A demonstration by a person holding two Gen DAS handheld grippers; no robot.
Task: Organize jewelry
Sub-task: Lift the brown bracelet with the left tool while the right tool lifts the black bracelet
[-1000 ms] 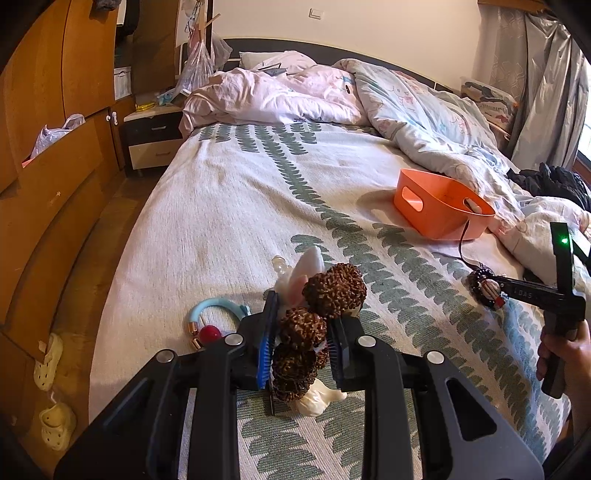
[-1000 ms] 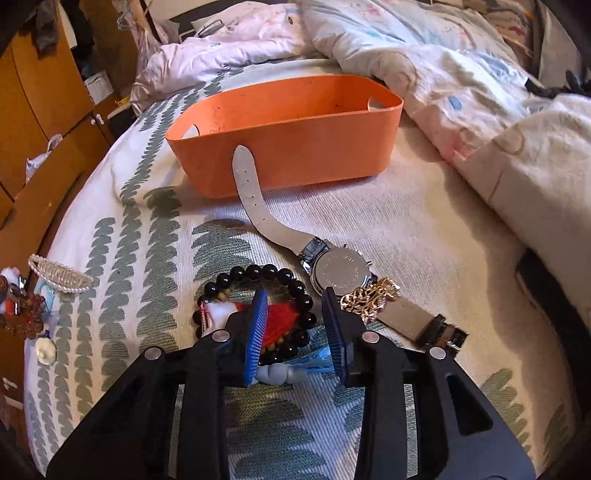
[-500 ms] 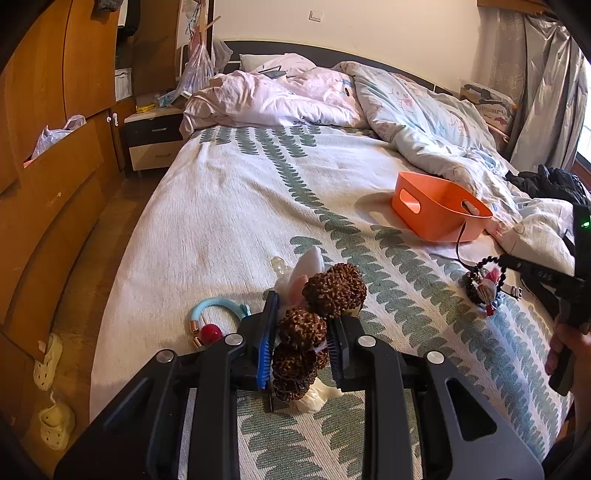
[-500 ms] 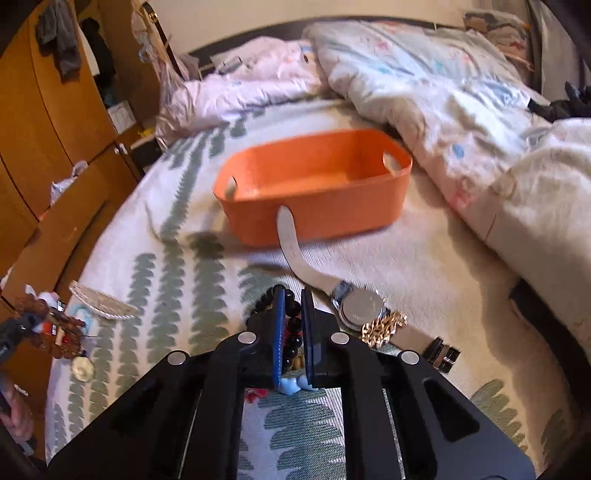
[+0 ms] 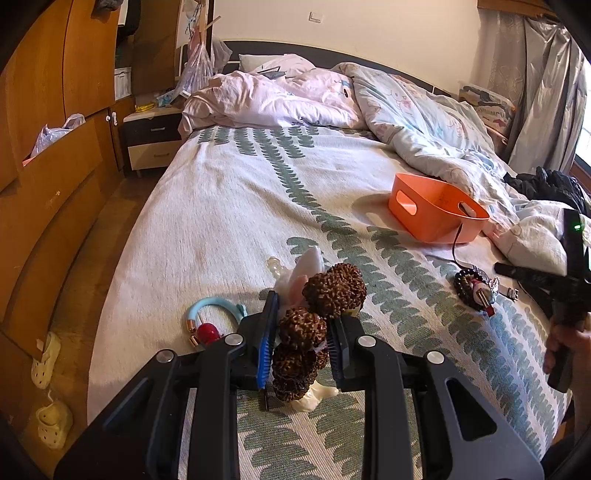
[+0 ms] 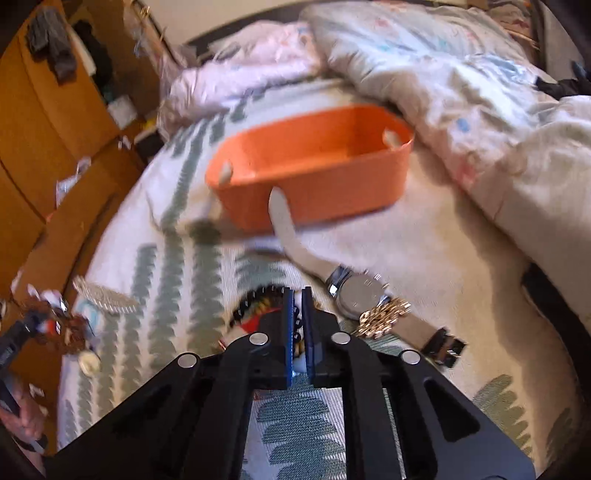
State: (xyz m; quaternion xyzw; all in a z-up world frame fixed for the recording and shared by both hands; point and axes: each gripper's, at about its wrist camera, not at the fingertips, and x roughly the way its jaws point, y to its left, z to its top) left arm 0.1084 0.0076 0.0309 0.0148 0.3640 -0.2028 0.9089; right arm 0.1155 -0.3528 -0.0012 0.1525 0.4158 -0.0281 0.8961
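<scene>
Left wrist: one orange basket [image 5: 436,210], two tongs [image 5: 301,341].

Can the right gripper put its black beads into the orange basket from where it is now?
Probably yes. The right gripper has its jaws shut on the black bead bracelet, and the orange basket sits just ahead, open on top. Only the watch strap leans on its near wall, low down.

Cream wall [image 5: 388,33]; wooden wardrobe [image 5: 55,110]; grey curtain [image 5: 546,92]; rumpled bed [image 5: 229,192].
</scene>
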